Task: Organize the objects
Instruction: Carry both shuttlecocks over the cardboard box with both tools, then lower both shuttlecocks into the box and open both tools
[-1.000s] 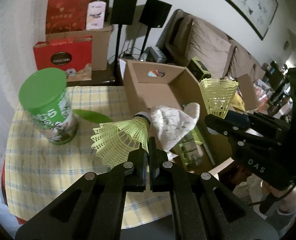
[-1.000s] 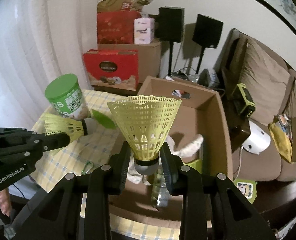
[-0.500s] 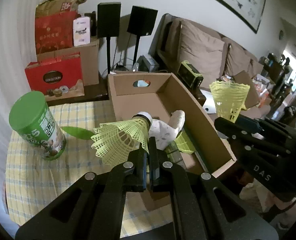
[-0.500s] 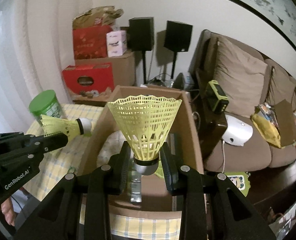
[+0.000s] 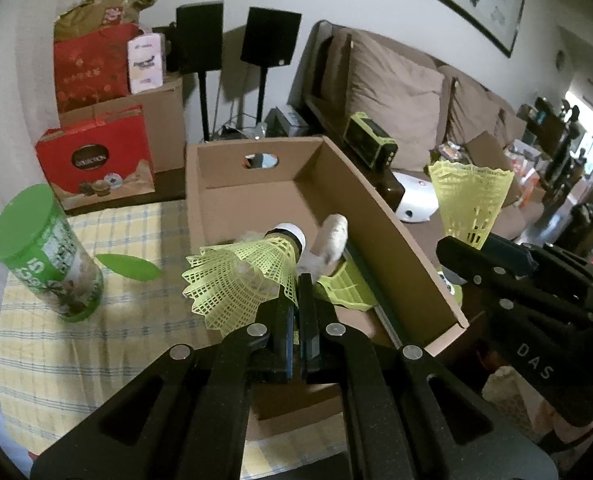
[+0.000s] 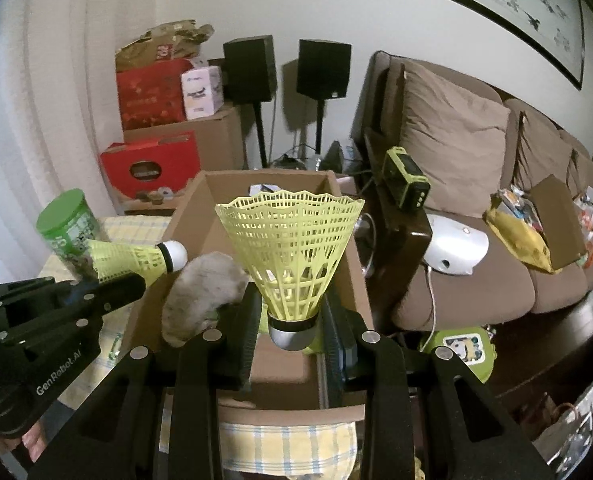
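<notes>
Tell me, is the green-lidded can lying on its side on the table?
No, the green-lidded can stands upright on the checked tablecloth, left of the cardboard box.

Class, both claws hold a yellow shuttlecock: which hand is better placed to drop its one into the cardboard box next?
Probably the right. Its claw holds its shuttlecock over the cardboard box; the left claw hangs at the box's edge.

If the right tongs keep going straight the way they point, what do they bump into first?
Probably the inside of the cardboard box. The right tongs, holding a shuttlecock, point down into its open top, beside the grey cloth. Depth is hard to judge.
</notes>
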Demonstrator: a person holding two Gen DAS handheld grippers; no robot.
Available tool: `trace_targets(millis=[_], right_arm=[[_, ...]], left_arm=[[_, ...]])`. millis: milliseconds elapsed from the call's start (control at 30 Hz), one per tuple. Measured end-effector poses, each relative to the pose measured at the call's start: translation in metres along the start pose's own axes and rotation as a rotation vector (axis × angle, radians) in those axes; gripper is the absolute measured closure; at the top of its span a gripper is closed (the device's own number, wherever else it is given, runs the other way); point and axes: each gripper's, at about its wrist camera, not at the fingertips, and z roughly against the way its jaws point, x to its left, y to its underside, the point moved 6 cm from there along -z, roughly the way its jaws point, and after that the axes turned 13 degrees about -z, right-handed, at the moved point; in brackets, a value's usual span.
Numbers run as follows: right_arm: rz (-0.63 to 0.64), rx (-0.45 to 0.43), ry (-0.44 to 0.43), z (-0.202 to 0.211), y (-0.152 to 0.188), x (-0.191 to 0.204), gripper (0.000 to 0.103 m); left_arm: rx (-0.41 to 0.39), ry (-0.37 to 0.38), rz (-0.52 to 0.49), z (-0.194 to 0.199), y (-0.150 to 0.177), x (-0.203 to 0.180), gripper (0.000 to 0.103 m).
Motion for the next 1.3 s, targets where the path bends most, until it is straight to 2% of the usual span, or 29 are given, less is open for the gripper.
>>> trace_targets(millis=[233, 667, 900, 967, 1033, 1100, 1200, 1267, 1300], right_arm=[[-0.017, 0.069, 0.011, -0.025, 0.018, -0.012, 0.073], [-0.065, 0.159, -0.002, -0.065, 0.043, -0.017, 0.072], [-0.06, 0.21, 0.007, -0.08, 0.057, -0.017, 0.071], [-0.062, 0.211, 0.011, -0.08, 0.057, -0.019, 0.068], [-0.063, 0.208, 0.021, -0.079, 0.056, -0.02, 0.06], [-0.059, 0.213, 0.024, -0.078, 0.056, -0.02, 0.055], [-0.06, 0.208, 0.024, -0.076, 0.056, -0.02, 0.055], [-0.064, 0.203, 0.021, -0.074, 0.055, -0.019, 0.053], [-0.064, 0.195, 0.023, -0.072, 0.054, -0.018, 0.051]], left_arm=[[0.056, 0.065, 0.02, -0.028, 0.014, -0.014, 0.101], [0.13, 0.086, 0.073, -0.058, 0.038, -0.008, 0.1], [0.153, 0.097, 0.083, -0.058, 0.042, -0.004, 0.084], [0.148, 0.105, 0.08, -0.055, 0.04, -0.004, 0.071], [0.144, 0.11, 0.086, -0.052, 0.039, -0.004, 0.061], [0.139, 0.12, 0.097, -0.049, 0.038, -0.003, 0.059], [0.138, 0.133, 0.099, -0.044, 0.037, -0.003, 0.057], [0.13, 0.138, 0.105, -0.039, 0.036, -0.003, 0.046], [0.122, 0.144, 0.11, -0.037, 0.036, -0.004, 0.045]])
